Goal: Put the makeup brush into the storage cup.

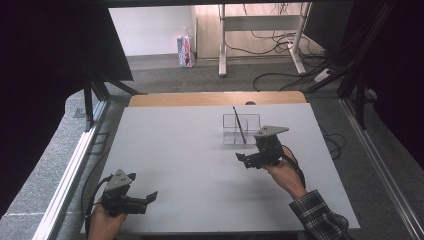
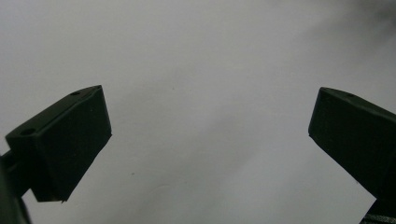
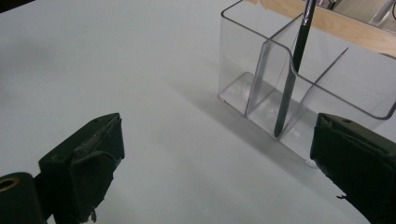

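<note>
Table (image 1: 200,165): a white rectangular top is seen from above, with a wooden strip along its far edge at 12 o'clock; grey carpet lies around it.

Desk frame (image 1: 260,30): white legs and a crossbar are seen on the floor beyond the table at 12 o'clock, with dark cables trailing beneath.

Carton (image 1: 185,51): a small printed carton is stood on the floor by the far wall, at about 11 o'clock from the table's centre.

Organizer (image 1: 241,129): a clear plastic holder with 3 compartments is placed on the table at about 1 o'clock from its centre, near the far edge. In the right gripper view (image 3: 261,74) its dividers and curved front wall are seen just ahead of the jaws.

Pen (image 1: 239,124): a slim dark pen is stood in the organizer, tilted, its upper end leaned toward 11 o'clock. In the right gripper view (image 3: 292,74) its tip is seen resting on the floor of the middle compartment.

Right gripper (image 1: 248,161): held in the right hand (image 1: 282,172) at 3 o'clock of the table's centre, just short of the organizer; its jaws are spread wide with nothing between them.

Left gripper (image 1: 149,197): held in the left hand (image 1: 102,220) at 7 o'clock, near the table's front edge, well apart from the organizer; its jaws are spread wide over bare white surface.

Sleeve (image 1: 320,215): a plaid cuff is seen on the right forearm at 5 o'clock.
</note>
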`<state>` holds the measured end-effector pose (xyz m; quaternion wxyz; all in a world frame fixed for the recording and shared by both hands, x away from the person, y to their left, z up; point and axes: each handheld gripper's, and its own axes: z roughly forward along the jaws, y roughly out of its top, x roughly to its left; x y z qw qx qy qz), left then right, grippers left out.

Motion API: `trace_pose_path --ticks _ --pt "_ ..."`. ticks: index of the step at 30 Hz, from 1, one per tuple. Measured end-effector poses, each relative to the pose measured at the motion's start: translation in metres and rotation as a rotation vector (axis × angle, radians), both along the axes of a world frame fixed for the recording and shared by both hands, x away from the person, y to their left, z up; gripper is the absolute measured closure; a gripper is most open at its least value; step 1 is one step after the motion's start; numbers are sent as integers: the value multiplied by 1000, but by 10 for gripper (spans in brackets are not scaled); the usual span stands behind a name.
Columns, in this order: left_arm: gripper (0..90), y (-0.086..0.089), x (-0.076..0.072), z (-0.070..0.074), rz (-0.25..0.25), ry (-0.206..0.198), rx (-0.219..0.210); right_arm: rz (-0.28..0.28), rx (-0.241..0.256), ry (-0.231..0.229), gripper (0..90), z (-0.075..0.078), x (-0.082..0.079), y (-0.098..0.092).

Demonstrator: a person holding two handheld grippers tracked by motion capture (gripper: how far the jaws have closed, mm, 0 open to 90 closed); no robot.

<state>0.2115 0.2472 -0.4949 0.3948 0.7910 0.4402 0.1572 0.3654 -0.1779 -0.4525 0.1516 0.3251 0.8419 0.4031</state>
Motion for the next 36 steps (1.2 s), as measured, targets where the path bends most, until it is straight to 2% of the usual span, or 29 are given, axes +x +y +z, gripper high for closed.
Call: trace_pose_path --ticks 15,26,36 --pt "0 -1 1 -1 -1 7 10 -18 -23 -15 26 1 -18 -11" --pt "0 0 1 0 2 17 -8 -17 -21 -2 23 -1 -30 -18" --pt "0 0 1 0 3 23 -3 -11 -36 2 16 -4 -40 -23"
